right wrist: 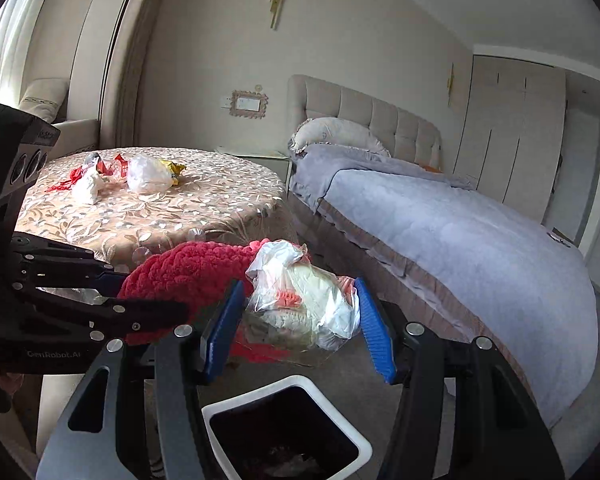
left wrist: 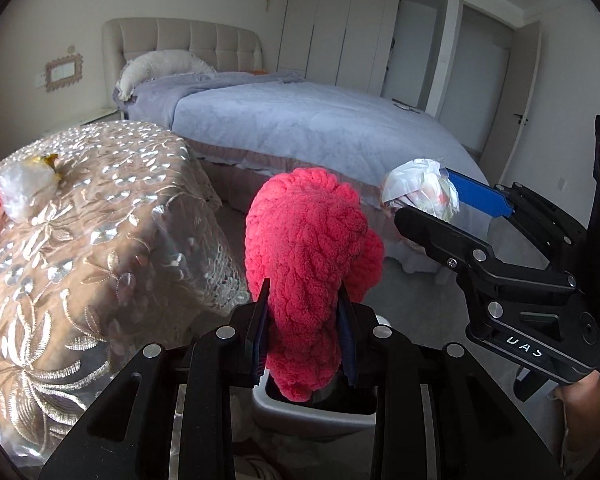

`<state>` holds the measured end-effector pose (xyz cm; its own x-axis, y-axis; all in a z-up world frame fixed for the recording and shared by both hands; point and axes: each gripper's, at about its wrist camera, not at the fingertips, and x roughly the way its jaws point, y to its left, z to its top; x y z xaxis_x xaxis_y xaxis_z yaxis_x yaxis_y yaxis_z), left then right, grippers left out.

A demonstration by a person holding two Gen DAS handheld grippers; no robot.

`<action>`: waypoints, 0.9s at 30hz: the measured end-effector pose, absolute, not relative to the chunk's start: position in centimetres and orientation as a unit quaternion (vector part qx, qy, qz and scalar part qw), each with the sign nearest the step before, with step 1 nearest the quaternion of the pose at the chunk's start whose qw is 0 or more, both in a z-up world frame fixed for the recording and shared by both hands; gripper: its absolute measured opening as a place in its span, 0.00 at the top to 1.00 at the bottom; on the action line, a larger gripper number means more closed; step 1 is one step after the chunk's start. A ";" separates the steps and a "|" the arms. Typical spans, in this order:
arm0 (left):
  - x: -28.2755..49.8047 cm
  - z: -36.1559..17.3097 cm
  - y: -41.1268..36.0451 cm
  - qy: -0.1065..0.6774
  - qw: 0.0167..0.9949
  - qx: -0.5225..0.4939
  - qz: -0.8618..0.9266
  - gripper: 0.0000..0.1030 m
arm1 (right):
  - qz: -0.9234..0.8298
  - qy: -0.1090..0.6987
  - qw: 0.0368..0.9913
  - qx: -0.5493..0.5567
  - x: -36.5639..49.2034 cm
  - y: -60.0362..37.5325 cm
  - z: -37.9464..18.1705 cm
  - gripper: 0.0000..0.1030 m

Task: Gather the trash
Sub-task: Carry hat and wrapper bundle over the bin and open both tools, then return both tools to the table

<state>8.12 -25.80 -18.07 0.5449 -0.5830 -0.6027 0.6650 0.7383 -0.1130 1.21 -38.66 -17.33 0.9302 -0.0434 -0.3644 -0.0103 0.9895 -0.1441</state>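
A fluffy red knitted bundle (left wrist: pixel 304 272) is clamped by the left gripper (left wrist: pixel 304 336) and a crumpled clear plastic bag (right wrist: pixel 304 300) by the right gripper (right wrist: pixel 300 328), both poised above the white-rimmed bin (right wrist: pixel 300 384) for dropping.

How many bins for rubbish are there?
1. The trash bin sits on the floor below both grippers, near the round table and the bed. Another could be hidden out of view.

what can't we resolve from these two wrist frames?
- Trash bin: left wrist view, mostly hidden by the left tongs and red knit item.
- Bin contents: right wrist view, too dark to identify, cut by the bottom edge.
- Wrappers on the table: right wrist view, too small to read.
- Plastic bag in the right tongs: contents unclear through crumpled film.
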 end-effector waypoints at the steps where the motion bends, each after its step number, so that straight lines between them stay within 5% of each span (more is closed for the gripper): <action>1: 8.0 -18.3 -26.3 0.320 0.875 0.070 -0.358 0.72 | -0.009 0.190 0.979 -0.070 1.2 -38.8 -17.7 0.44; 8: 8.2 -20.7 -29.6 0.357 0.850 0.092 -0.375 0.68 | -0.023 0.214 0.975 -0.057 0.7 -41.3 -19.9 0.44; 11: 9.3 -22.4 -31.0 0.400 0.833 0.099 -0.368 0.14 | -0.028 0.224 0.973 -0.046 0.9 -42.2 -20.7 0.44; 12: 9.5 -22.7 -31.3 0.399 0.836 0.104 -0.362 0.10 | -0.027 0.226 0.973 -0.040 1.0 -42.6 -20.9 0.44; 26: 10.2 -18.4 -28.6 0.329 0.892 0.105 -0.291 0.06 | -0.014 0.253 0.967 -0.022 1.9 -43.6 -23.4 0.42; 27: 10.2 -18.1 -28.4 0.327 0.894 0.102 -0.289 0.06 | -0.011 0.256 0.966 -0.025 2.0 -43.5 -23.6 0.33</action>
<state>10.19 -28.37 -18.09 0.6191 -0.4498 -0.6437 0.5832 0.8123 -0.0066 2.03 -43.47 -23.62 0.8684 -0.0344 -0.4946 0.0090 0.9985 -0.0537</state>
